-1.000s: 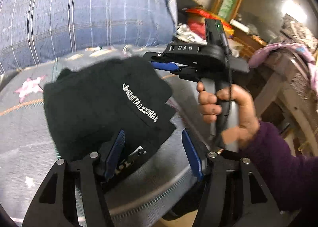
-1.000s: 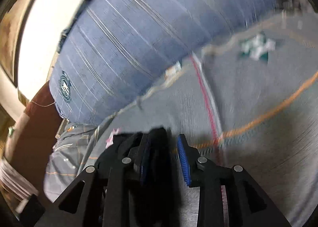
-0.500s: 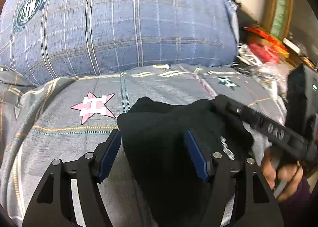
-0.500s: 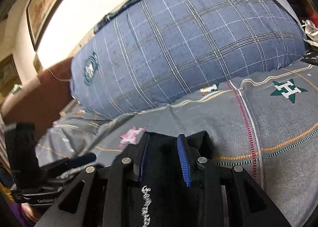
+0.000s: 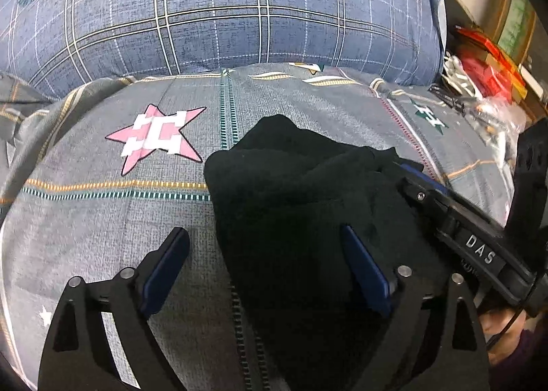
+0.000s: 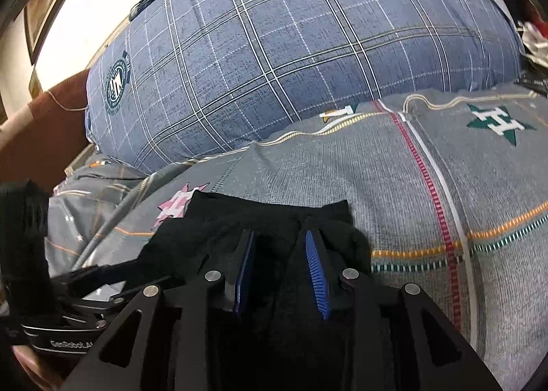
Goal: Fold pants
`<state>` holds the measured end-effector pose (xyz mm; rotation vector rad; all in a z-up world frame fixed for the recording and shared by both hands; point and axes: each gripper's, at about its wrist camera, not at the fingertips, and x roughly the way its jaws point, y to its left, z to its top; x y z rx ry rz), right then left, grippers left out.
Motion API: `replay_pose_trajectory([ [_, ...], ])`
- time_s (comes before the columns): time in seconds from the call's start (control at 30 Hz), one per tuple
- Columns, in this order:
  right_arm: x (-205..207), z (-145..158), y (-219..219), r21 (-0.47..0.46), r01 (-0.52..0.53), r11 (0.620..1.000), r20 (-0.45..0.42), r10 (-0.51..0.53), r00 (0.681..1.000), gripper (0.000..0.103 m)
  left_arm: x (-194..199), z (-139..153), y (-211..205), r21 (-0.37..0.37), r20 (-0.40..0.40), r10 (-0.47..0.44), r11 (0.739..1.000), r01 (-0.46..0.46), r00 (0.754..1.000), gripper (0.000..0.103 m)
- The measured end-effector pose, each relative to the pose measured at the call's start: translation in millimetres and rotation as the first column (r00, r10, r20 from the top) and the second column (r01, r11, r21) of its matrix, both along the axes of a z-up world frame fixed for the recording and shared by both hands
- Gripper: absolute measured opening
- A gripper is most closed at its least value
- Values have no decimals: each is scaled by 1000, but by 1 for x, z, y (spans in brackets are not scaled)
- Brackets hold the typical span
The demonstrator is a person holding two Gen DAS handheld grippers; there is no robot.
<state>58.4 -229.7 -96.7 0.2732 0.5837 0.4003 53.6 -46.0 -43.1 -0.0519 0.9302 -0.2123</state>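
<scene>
The folded black pants lie as a thick bundle on the grey patterned bedsheet. My left gripper is open and empty, with the bundle's left edge between its blue pads. My right gripper is shut on the pants, pinching a thick fold of the bundle. It also shows in the left wrist view, reaching into the bundle from the right.
A large blue plaid pillow lies along the back of the bed. A pink star and a green star are printed on the sheet. Cluttered items sit at the far right.
The pants have been carried in and now rest on the sheet. My left gripper has swung to face the pillow and stays open. My right gripper stays clamped on the bundle.
</scene>
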Motion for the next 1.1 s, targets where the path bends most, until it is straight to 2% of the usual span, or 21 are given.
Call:
replay_pose_trajectory([
  [0.1, 3, 0, -3, 22, -6, 1000, -7, 6, 1000, 32, 1, -2, -1, 14, 8, 7, 1000, -7, 1000, 100],
  [0.37, 1, 2, -5, 24, -15, 1000, 2, 14, 1000, 33, -20, 14, 3, 39, 39, 27, 999, -29, 999, 99],
  [0.47, -7, 10, -5, 8, -12, 1000, -9, 12, 1000, 40, -44, 29, 7, 75, 83, 37, 996, -43, 996, 98],
  [0.53, -18, 18, -7, -5, -9, 1000, -1, 9, 1000, 51, -57, 33, 11, 80, 99, 47, 995, -56, 994, 98],
  [0.63, -41, 30, -13, 12, -25, 1000, 44, 25, 999, 51, -72, 34, 15, 80, 92, 53, 995, -60, 994, 98],
  [0.77, -69, 39, -7, -69, -24, 997, 115, 32, 993, 57, -76, 26, 15, 84, 83, 54, 995, -61, 995, 99],
  [0.83, -72, 33, -3, -95, -30, 995, 96, 39, 995, 59, -71, 17, 13, 108, 58, 47, 993, -53, 997, 99],
  [0.87, -70, 26, 0, -103, -47, 994, 57, 53, 997, 62, -69, 13, 12, 119, 39, 47, 992, -51, 998, 99],
  [0.93, -61, 7, 7, -149, -67, 987, -56, 59, 997, 69, -67, 10, 14, 95, 17, 56, 994, -57, 998, 99],
  [0.97, -60, 5, 7, -153, -63, 986, -63, 53, 997, 69, -66, 10, 16, 85, 7, 61, 995, -62, 998, 99],
  [1.1, -61, 17, -11, -43, -73, 996, -60, 71, 996, 70, -71, 21, 21, 60, 18, 76, 995, -77, 997, 99],
])
